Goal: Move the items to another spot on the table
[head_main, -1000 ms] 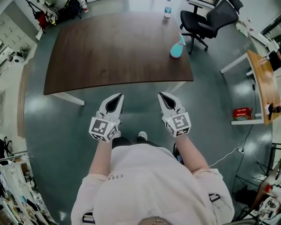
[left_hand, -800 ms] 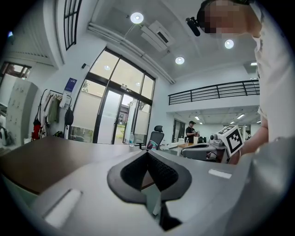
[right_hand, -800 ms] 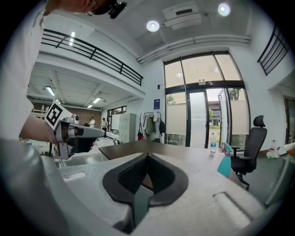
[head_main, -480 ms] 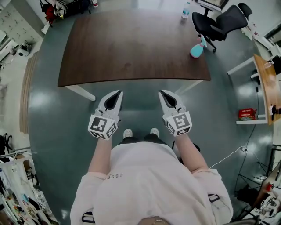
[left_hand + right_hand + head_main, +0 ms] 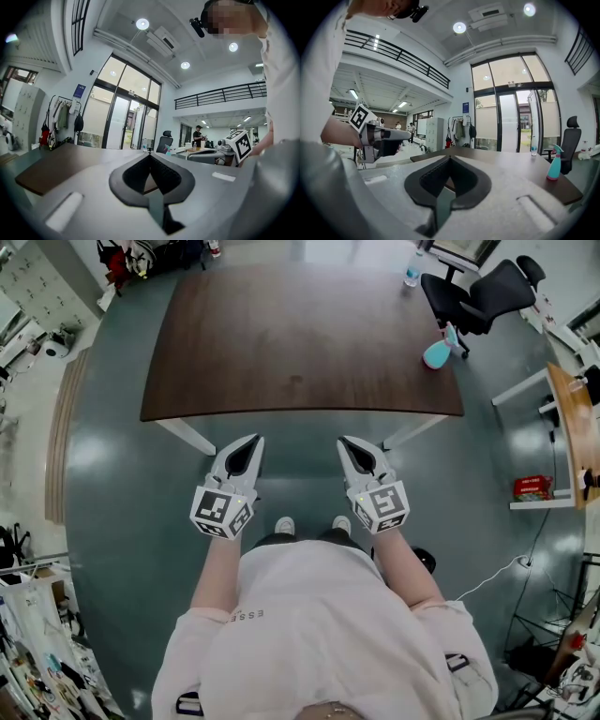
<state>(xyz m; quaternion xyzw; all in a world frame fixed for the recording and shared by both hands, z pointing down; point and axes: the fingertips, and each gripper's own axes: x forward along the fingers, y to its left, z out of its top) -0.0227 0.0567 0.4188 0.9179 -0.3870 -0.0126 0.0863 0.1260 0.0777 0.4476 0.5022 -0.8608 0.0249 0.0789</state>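
Note:
A dark brown table [image 5: 300, 343] stands ahead of me, past a strip of grey floor. A teal spray bottle [image 5: 437, 352] stands near its right edge, and a clear water bottle [image 5: 411, 270] at its far right corner. In the right gripper view the spray bottle [image 5: 553, 163] and the water bottle [image 5: 533, 149] rise at the right. My left gripper [image 5: 253, 441] and right gripper [image 5: 345, 441] hover side by side short of the table's near edge. Both are shut with nothing between the jaws, which meet at the tips in each gripper view [image 5: 150, 154] [image 5: 450, 157].
A black office chair [image 5: 478, 292] sits beyond the table's right end. A light wooden desk [image 5: 567, 418] and a low shelf with a red box [image 5: 530, 488] stand to the right. White table legs [image 5: 192, 437] show under the near edge. Racks and clutter line the left wall.
The table and the spray bottle have slid rightward and slightly nearer in the head view as the person steps up. Both grippers hold the same pose in front of the body.

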